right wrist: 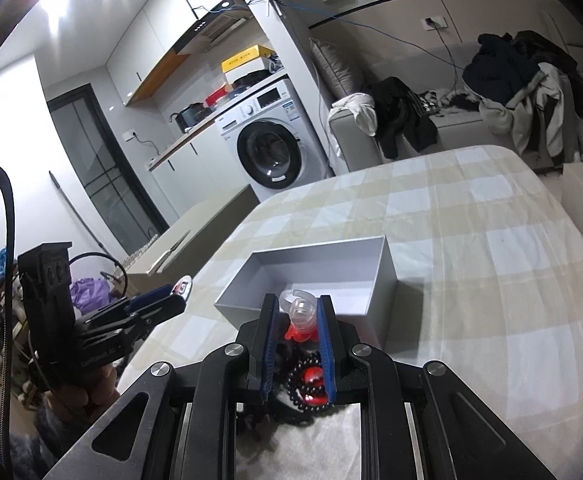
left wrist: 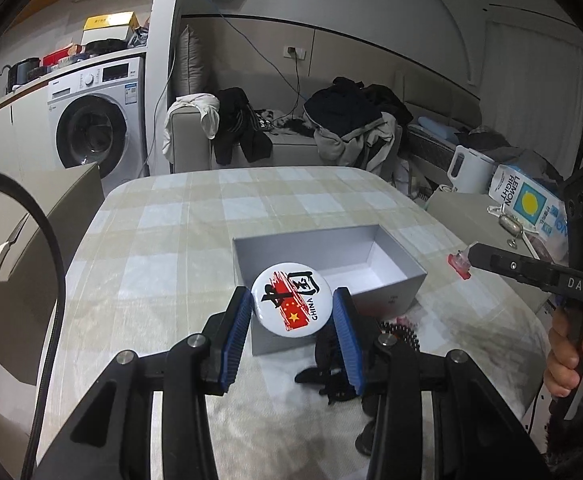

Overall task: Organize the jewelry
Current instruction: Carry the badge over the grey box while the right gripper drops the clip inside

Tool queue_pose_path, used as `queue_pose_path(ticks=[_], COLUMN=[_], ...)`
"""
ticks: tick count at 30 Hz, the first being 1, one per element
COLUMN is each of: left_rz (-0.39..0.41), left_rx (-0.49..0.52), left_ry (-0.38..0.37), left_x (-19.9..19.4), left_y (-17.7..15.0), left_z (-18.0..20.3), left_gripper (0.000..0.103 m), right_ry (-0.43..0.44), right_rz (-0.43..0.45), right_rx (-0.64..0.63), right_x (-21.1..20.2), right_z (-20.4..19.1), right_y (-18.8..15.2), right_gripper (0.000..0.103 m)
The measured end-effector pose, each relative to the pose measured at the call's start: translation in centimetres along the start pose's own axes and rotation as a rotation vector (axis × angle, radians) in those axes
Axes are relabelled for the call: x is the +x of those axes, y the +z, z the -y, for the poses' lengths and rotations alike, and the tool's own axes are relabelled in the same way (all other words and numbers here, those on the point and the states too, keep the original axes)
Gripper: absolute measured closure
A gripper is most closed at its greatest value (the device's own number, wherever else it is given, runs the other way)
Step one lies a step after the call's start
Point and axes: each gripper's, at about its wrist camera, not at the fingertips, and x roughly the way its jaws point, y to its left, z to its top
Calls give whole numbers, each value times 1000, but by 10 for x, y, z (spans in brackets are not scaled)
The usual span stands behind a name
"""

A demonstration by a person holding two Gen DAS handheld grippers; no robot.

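Note:
My left gripper (left wrist: pixel 291 308) is shut on a round white badge (left wrist: pixel 290 299) with a red flag design and "CHINA" on it, held just above the near wall of the open grey box (left wrist: pixel 365 246). My right gripper (right wrist: pixel 299 314) is shut on a clear plastic ring with a red flower (right wrist: pixel 301 318), held at the box's (right wrist: pixel 379 280) near edge. The box looks empty inside. A black bead bracelet with red beads (right wrist: pixel 311 384) lies on the table under the right gripper. In the left wrist view the right gripper (left wrist: pixel 467 258) shows at the right with the red ring at its tip.
The table has a checked cloth (left wrist: pixel 219 216). A black hair clip (left wrist: pixel 331 376) and beads (left wrist: pixel 403 330) lie near the box's front. Beyond the far edge stand a sofa with clothes (left wrist: pixel 331 124) and a washing machine (left wrist: pixel 95 120). A side table with a lemon box (left wrist: pixel 523 200) is at the right.

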Motion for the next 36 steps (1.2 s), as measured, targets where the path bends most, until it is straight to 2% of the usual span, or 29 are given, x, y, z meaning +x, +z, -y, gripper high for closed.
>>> queue_pose_path(ticks=[14,30,36], left_rz=[20,-29,-38], left_rx=[-11,-83,-73], left_ry=[19,3,12], left_x=[18,46,51], left_y=[19,13,13], left_z=[-1,-10,-8], left_gripper=[67,67,67], right_ry=[13,3,-8], right_rz=[-25,-88,-105], right_rx=[32,29,28], right_x=[24,56,65], right_z=[9,14,14], right_y=[16,26,25], right_gripper=[85,85,85])
